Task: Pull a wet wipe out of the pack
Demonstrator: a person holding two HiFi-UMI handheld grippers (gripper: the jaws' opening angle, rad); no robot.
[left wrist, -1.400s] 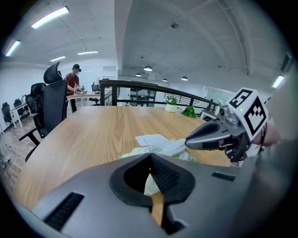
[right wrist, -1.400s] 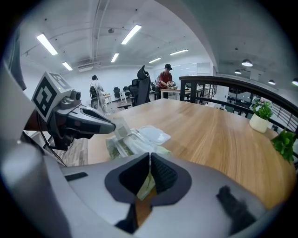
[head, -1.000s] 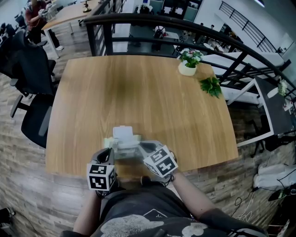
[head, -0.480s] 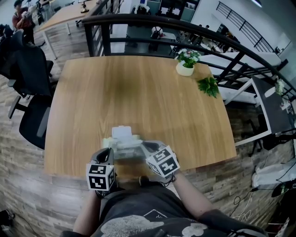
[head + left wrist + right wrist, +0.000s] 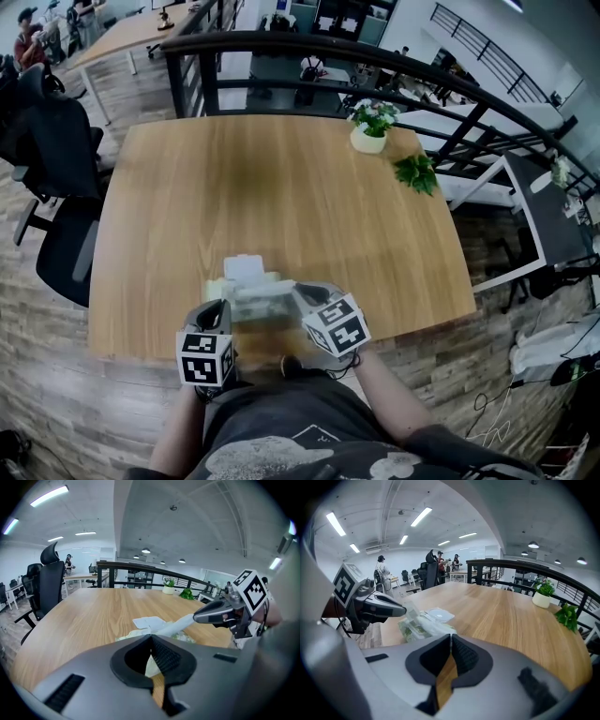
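Low centre on desk (image 5: 281,187), left gripper (image 5: 404,612) jaws clamp the wipe pack (image 5: 417,626) edge. The right gripper (image 5: 196,617) jaws pinch a stretched wet wipe (image 5: 176,626).

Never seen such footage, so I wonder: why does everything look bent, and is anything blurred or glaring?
Head view: the wide lens bows the black metal railing and light wooden table. Left gripper view: fisheye circle with black corners, ceiling strip lights glare, white wet wipe fairly sharp. Right gripper view: green-and-clear wipe pack slightly soft.

Table (image 5: 281,187) open beyond pack (image 5: 247,283); plant (image 5: 368,128) far
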